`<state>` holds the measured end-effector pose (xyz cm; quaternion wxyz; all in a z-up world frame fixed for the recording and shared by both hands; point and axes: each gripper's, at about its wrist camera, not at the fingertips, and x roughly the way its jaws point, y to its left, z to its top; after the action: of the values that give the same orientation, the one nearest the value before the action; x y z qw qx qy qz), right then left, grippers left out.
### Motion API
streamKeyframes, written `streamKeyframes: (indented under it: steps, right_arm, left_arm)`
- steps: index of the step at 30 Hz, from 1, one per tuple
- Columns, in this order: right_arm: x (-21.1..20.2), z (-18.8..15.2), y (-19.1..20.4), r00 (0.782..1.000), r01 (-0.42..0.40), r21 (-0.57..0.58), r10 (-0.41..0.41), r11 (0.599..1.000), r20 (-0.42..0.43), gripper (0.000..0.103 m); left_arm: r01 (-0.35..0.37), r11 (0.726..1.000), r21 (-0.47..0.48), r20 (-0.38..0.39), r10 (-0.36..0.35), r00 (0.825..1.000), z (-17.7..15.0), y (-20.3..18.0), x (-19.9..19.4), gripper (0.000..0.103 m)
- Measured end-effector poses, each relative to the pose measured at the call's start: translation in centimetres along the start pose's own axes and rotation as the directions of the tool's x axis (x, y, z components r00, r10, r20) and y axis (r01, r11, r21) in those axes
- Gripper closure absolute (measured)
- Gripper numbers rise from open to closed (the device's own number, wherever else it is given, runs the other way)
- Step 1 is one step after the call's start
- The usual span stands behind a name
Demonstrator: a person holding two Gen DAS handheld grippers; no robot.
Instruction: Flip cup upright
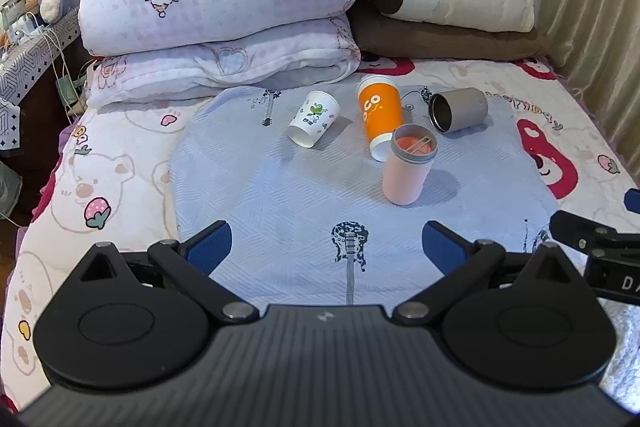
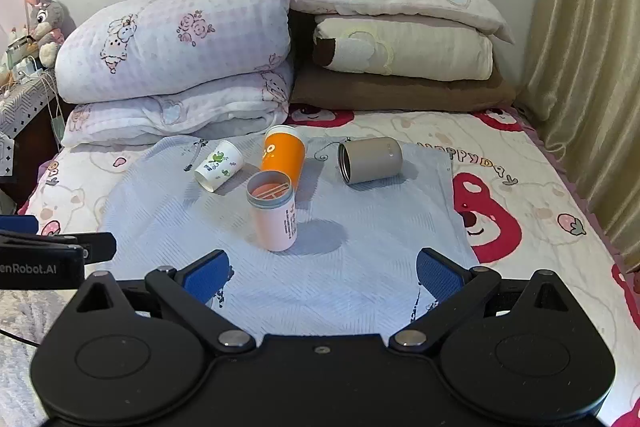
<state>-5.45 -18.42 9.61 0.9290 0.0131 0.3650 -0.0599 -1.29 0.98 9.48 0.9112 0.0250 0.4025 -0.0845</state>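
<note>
On the blue cloth [image 2: 360, 291] spread over the bed, four cups sit well ahead of both grippers. A pink cup [image 2: 273, 213] already stands upright, mouth up, nearest the cameras. Behind it an orange cup [image 2: 283, 157] lies tipped with its white rim toward the cameras, a small white cup [image 2: 218, 165] with green print lies on its side to the left, and a grey metal cup [image 2: 370, 159] lies on its side to the right, its long axis running roughly left to right and its open mouth facing left. The left gripper [image 1: 326, 247] and the right gripper [image 2: 322, 271] both hover with jaws spread wide and hold nothing. Judging by position, the grey cup lies ahead and to the right of the right gripper, which looks the nearer hand for it, while the white cup suits the left gripper better.
</note>
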Motion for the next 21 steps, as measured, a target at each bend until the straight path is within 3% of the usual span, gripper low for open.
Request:
streamKeyframes:
  steps: [21]
  right_arm:
    - [0.4, 0.1, 0.0, 0.999, 0.041, 0.014, -0.041, 0.999, -0.015, 0.001]
  left_arm:
    - [-0.04, 0.999, -0.006, -0.033, 0.04, 0.999, -0.1, 0.4, 1.3, 0.0]
